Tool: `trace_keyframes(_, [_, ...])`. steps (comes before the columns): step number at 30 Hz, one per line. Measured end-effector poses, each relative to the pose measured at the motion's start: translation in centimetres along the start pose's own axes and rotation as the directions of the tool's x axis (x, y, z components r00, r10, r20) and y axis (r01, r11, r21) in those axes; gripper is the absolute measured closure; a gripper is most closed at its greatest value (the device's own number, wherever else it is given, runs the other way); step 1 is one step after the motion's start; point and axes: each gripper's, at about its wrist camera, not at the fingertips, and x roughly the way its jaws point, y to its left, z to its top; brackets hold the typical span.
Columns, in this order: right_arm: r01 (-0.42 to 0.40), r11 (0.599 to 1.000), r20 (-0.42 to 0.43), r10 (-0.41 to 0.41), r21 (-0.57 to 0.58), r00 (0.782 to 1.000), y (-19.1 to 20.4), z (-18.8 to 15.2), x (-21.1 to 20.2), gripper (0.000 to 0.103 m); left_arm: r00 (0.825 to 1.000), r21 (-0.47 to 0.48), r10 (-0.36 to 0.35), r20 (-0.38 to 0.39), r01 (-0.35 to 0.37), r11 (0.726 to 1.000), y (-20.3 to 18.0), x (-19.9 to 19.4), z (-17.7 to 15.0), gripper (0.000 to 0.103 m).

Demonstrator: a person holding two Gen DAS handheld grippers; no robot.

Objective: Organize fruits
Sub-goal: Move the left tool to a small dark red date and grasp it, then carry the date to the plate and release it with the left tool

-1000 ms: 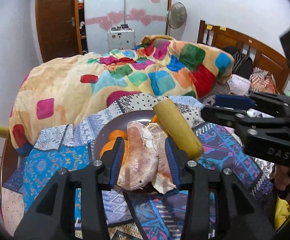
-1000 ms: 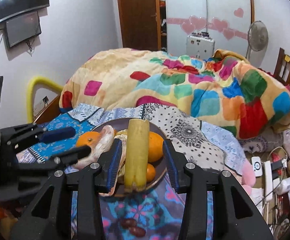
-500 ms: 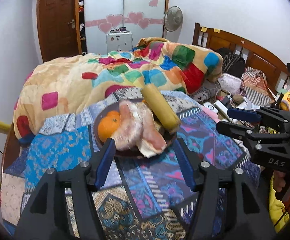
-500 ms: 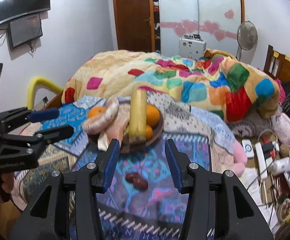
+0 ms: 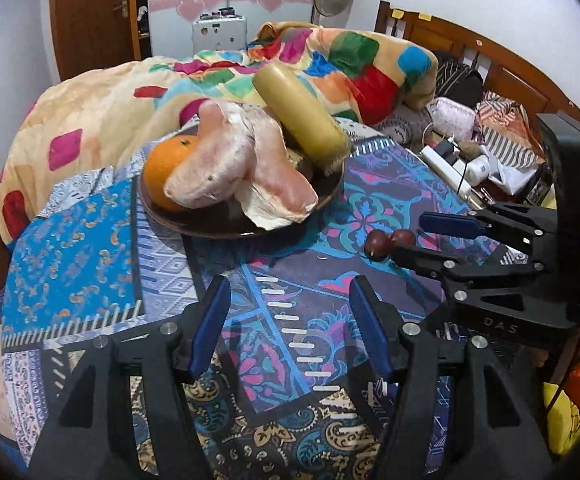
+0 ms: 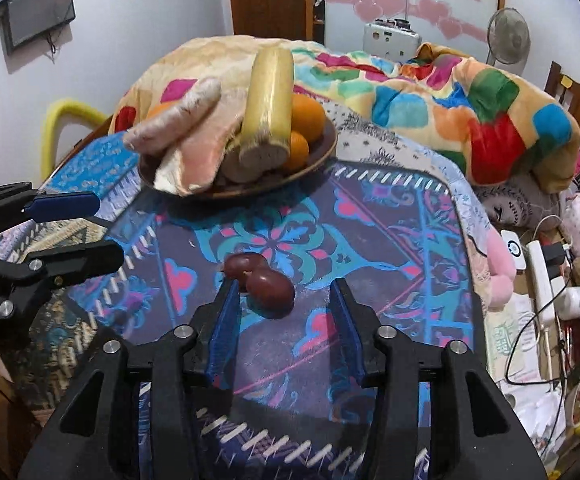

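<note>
Right gripper (image 6: 283, 312) hangs over the patterned cloth (image 6: 390, 248) with its jaws closing and nothing pressed yet; two dark red fruits (image 6: 263, 282) lie touching each other just ahead, nearer its left finger. Left gripper (image 5: 290, 320) stands released over bare cloth; the fruit plate (image 5: 209, 226) sits well beyond it.

Plate (image 6: 322, 152) of fruit on patterned cloth (image 6: 390, 240), two small fruits (image 6: 263, 280) before it (touching)

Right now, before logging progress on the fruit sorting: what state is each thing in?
Plate: full, piled high.
Yellow fruit: leaning on top of the pile.
Two dark red fruits: loose on the cloth, touching.
Right gripper: closing, pads clear of them.
Left gripper: open, empty.
</note>
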Motion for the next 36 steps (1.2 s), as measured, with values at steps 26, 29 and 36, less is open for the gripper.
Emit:
trace_keyframes(26, [-0.039, 0.997, 0.087, 0.033, 0.07, 0.996, -4.4, -1.4, -3.3, 0.082, 0.996, 0.14, -0.023, -0.081, 0.034, 0.99, -7.0, 5.4, 2.3, 0.087])
trace_keyframes(29, [-0.041, 0.997, 0.088, 0.034, 0.07, 0.996, -4.6, -1.6, -3.5, 0.082, 0.997, 0.138, -0.034, -0.063, 0.043, 0.99, -6.7, 4.7, 2.0, 0.089])
trace_keyframes(36, [-0.055, 0.996, 0.101, 0.048, 0.065, 0.994, -4.0, -1.1, -3.8, 0.082, 0.999, 0.117, -0.012, -0.039, 0.017, 0.993, -4.5, 2.1, 0.4, 0.089])
